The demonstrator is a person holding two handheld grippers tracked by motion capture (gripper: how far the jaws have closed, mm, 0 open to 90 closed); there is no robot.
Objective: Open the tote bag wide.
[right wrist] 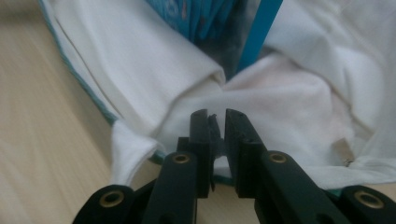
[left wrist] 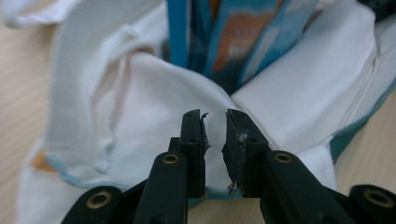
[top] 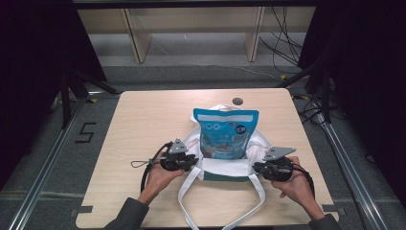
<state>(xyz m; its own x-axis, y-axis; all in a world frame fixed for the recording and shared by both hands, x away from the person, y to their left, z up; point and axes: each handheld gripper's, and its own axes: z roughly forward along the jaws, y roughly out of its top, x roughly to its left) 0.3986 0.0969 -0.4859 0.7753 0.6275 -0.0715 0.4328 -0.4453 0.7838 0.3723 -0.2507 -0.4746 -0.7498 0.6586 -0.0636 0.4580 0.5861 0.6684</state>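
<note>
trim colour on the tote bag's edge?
Teal green, on the white tote bag; clearest in the left gripper view, along the hem.

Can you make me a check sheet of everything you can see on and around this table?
Surface: light wooden table, with a round hole near the far edge.
Job's things: white cloth bag, a blue snack pouch standing in its mouth; straps trail toward the person.
Clutter: nothing seen.
Grippers: left gripper and right gripper sit at the bag's two sides, jaws nearly together, no cloth pinched.
Cables: a black cable trails from the left gripper; more lie on the floor beyond.
Surroundings: dark curtains, wooden shelf frame, metal rails.
</note>
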